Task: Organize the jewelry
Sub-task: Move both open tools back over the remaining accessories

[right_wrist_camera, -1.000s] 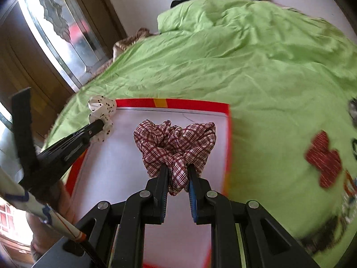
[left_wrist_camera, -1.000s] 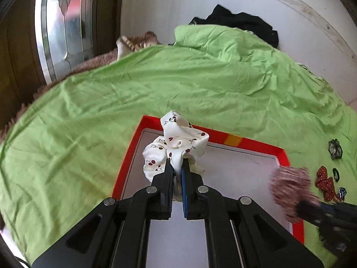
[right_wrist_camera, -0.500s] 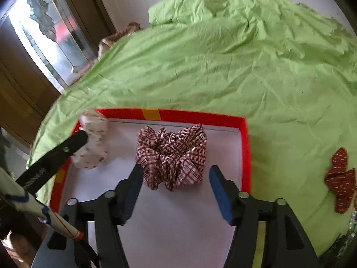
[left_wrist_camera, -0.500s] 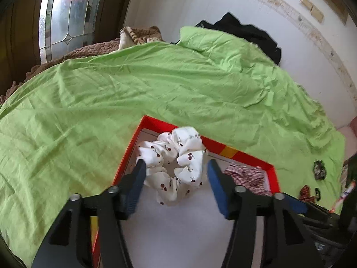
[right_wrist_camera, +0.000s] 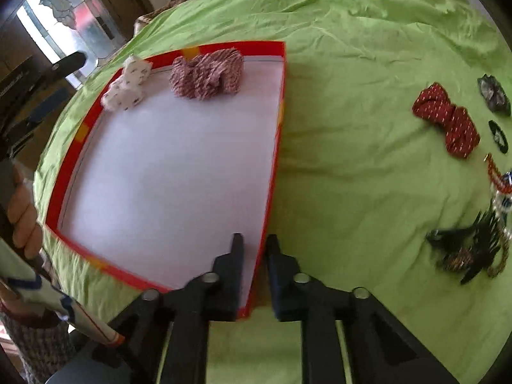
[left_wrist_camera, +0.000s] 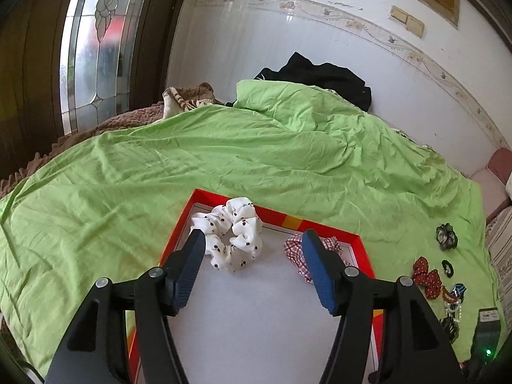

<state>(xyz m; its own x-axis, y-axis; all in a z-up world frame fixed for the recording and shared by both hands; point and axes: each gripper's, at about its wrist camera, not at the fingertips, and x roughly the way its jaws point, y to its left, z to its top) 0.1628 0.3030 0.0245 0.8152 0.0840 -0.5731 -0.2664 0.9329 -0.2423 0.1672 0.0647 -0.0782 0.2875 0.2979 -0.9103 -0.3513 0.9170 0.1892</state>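
Observation:
A red-rimmed tray (left_wrist_camera: pixel 289 220) (right_wrist_camera: pixel 281 73) with a white floor lies on the green bedsheet. A white cherry-print scrunchie (left_wrist_camera: pixel 235 238) (right_wrist_camera: pixel 126 88) and a red plaid scrunchie (left_wrist_camera: pixel 296 252) (right_wrist_camera: pixel 206 75) lie at its far end. My left gripper (left_wrist_camera: pixel 252 249) is open and empty, just behind the white scrunchie. My right gripper (right_wrist_camera: pixel 254 244) is open and empty, its jaws either side of the tray's near right rim. A red dotted bow (right_wrist_camera: pixel 446 120) (left_wrist_camera: pixel 427 276), a dark scrunchie (right_wrist_camera: pixel 494 94) (left_wrist_camera: pixel 446 236) and other pieces lie on the sheet to the right.
A black claw clip with beaded pieces (right_wrist_camera: pixel 470 252) lies at the sheet's right edge. Black clothing (left_wrist_camera: pixel 320 76) is heaped by the white wall at the back. A glass door (left_wrist_camera: pixel 92 48) and a brown blanket (left_wrist_camera: pixel 105 124) are to the left.
Both grippers opened and let their scrunchies go in the tray, then drew back. The right gripper swung right and back to the tray's near right rim and has part closed.

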